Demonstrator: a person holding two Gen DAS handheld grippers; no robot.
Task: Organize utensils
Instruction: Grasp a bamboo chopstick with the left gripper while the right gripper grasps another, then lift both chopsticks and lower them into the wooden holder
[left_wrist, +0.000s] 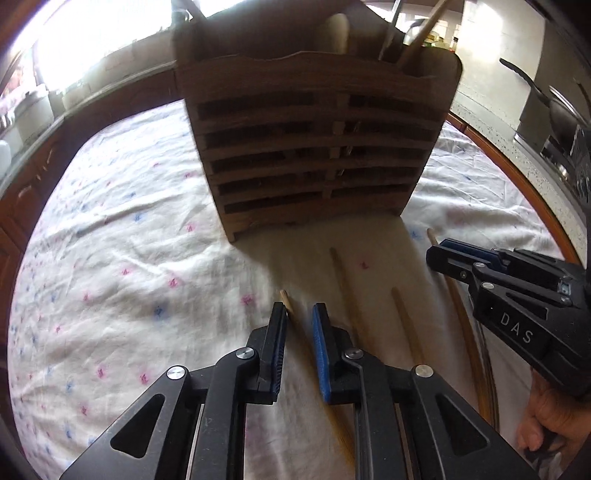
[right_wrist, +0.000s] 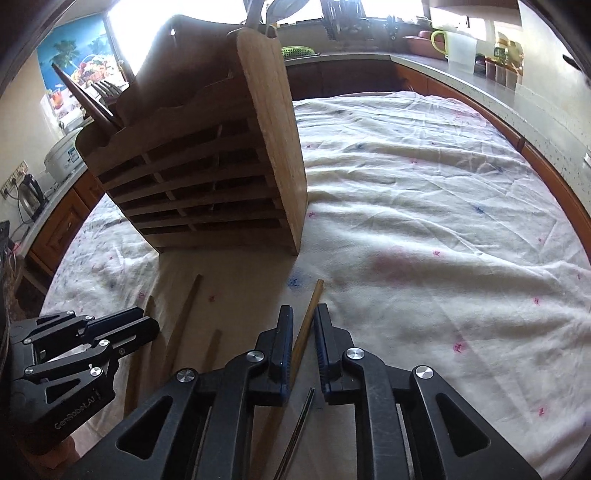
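A wooden utensil holder (left_wrist: 317, 147) with slatted front stands upright on the worktop (left_wrist: 122, 240), which is covered with a white cloth with small pink and blue marks. In its top compartments there are some utensils: a fork (right_wrist: 105, 90), a dark wooden spatula (right_wrist: 83, 99) and a light wooden handle (left_wrist: 424, 33). In front of the holder, several wooden chopsticks lie on the cloth, more or less parallel to each other. The left gripper (left_wrist: 300, 332) is low over the cloth, and its fingers are narrowly apart on both sides of one wooden chopstick (left_wrist: 291, 317), not pressing it. The right gripper (right_wrist: 303, 332) is just beside, to the right; its fingers are also narrowly apart, with another chopstick (right_wrist: 308, 325) between them, and I cannot tell if they touch it. A thin metal stick (right_wrist: 299, 424) lies under the right gripper.
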